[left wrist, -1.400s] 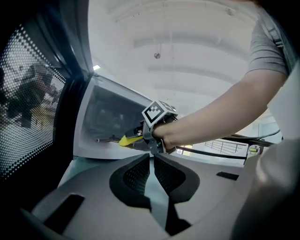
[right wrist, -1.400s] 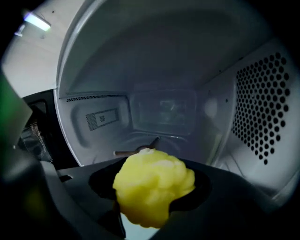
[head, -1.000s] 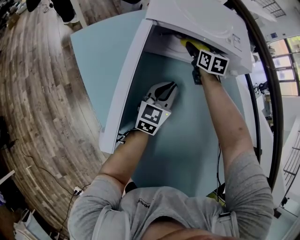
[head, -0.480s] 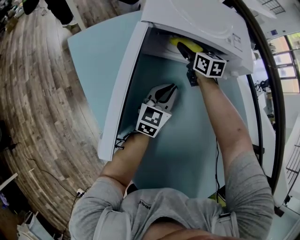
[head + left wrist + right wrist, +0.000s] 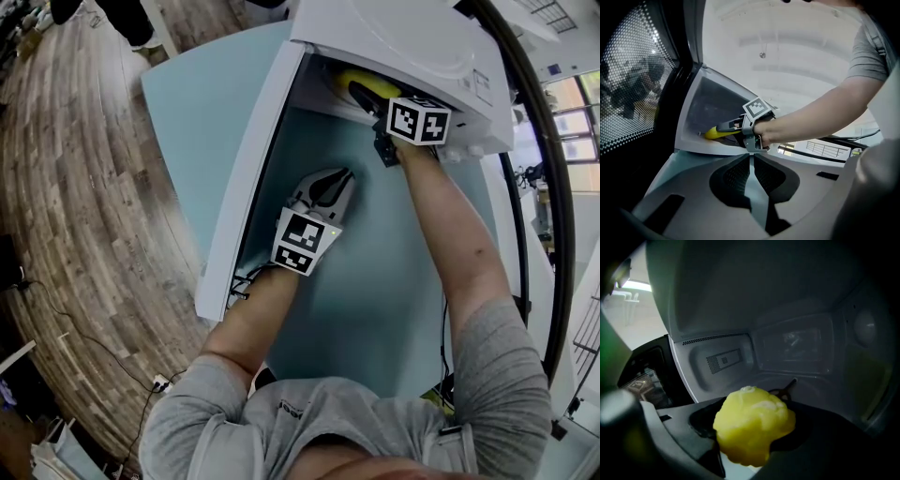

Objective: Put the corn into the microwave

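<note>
The yellow corn (image 5: pixel 359 84) sits between the jaws of my right gripper (image 5: pixel 366 96), just inside the mouth of the white microwave (image 5: pixel 403 42). In the right gripper view the corn (image 5: pixel 752 425) fills the lower middle, with the grey cavity (image 5: pixel 787 343) behind it. The jaws are opening slightly, and the corn still sits between the pads. In the left gripper view the corn (image 5: pixel 714 133) pokes past the right gripper (image 5: pixel 727 127) over the cavity's sill. My left gripper (image 5: pixel 336 180) hovers over the table beside the open door (image 5: pixel 248 169), shut and holding nothing.
The microwave door (image 5: pixel 633 79) with its mesh window stands swung open on the left. The light blue table (image 5: pixel 375 281) runs under both arms. Wooden floor (image 5: pixel 84 187) lies to the left. A black cable (image 5: pixel 525 187) curves past the microwave on the right.
My right gripper has gone further into the microwave's mouth with the corn and tipped downward. The left gripper has stayed where it was.
</note>
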Action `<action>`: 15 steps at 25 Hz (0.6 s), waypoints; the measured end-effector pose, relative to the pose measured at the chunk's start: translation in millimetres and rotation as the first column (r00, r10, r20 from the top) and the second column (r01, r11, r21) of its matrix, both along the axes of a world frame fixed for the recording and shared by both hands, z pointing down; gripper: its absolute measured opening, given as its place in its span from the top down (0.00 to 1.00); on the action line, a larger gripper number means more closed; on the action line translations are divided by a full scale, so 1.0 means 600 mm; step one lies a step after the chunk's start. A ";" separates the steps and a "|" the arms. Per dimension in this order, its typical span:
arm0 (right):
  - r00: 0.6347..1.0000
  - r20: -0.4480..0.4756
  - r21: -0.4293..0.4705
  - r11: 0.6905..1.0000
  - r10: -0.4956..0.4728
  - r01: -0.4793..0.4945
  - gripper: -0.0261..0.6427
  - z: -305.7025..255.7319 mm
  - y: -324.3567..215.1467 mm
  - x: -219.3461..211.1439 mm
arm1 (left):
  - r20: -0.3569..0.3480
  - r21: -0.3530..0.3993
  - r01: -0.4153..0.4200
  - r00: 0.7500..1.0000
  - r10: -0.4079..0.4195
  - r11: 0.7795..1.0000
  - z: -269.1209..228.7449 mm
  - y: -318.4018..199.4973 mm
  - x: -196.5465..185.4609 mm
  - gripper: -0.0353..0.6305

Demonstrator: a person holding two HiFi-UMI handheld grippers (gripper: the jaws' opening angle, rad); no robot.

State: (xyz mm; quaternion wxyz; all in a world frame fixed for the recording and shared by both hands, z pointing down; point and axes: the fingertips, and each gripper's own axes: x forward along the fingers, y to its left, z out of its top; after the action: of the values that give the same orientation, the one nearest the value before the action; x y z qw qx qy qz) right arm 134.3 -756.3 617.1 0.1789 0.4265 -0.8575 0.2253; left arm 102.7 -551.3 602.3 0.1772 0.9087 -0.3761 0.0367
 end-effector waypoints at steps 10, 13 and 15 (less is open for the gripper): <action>0.972 -0.233 -0.011 1.000 -0.009 0.007 0.53 0.022 0.009 0.025 | -0.001 -0.023 -0.001 1.000 0.001 1.000 0.011 0.005 0.006 0.88; 0.967 -0.254 -0.022 1.000 -0.024 0.019 0.53 0.024 0.014 0.029 | 0.000 -0.017 -0.003 1.000 0.003 1.000 0.008 0.002 0.008 0.88; 0.964 -0.264 -0.039 0.999 -0.024 0.014 0.52 0.026 0.015 0.035 | 0.004 -0.008 -0.001 1.000 0.001 1.000 0.006 -0.002 0.009 0.88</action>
State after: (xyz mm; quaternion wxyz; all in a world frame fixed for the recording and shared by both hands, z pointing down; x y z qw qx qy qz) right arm 155.4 -747.3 632.9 0.3014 0.4411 -0.8259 0.1803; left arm 108.1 -552.7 606.1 0.1803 0.9081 -0.3758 0.0401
